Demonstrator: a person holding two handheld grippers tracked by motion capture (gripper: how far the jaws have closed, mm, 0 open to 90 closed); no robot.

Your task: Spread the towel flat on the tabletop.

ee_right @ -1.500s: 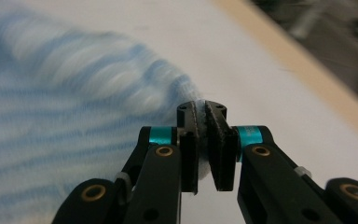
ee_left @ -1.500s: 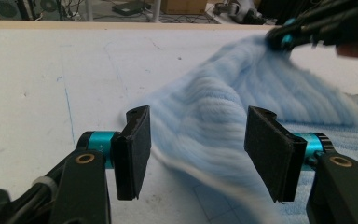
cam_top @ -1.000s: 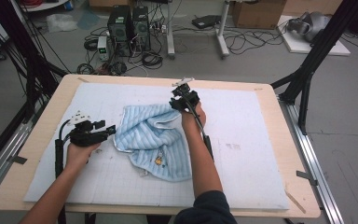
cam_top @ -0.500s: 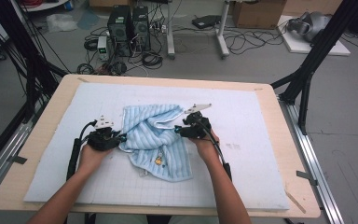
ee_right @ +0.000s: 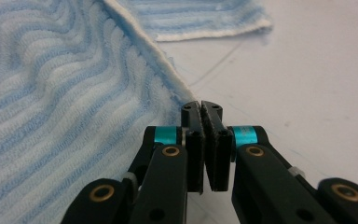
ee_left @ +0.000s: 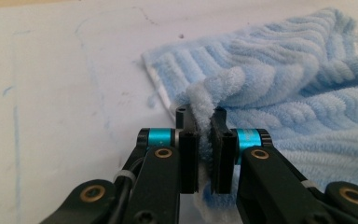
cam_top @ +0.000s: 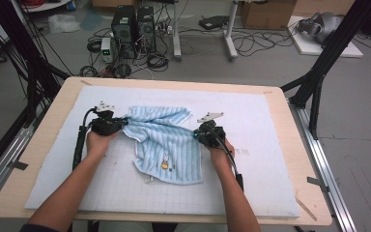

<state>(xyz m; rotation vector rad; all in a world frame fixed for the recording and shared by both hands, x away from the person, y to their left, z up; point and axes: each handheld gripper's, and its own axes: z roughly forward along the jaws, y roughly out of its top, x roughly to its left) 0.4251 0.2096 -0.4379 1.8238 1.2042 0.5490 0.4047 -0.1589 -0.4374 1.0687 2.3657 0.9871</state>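
1. The light-blue striped terry towel (cam_top: 166, 145) lies rumpled mid-table (cam_top: 270, 121); a second ago the right claw (cam_top: 199, 136) hovered beyond it.
2. The left claw (ee_left: 204, 140) clenches the towel's left edge; the right, now at its right edge, is clenched, apparently nipping the hem.
3. Both sides look held; spreading it flat seems next.

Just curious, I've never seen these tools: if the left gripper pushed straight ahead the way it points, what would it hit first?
The blue striped towel: the left gripper already pinches a fold of it, and the bunched cloth lies directly ahead.
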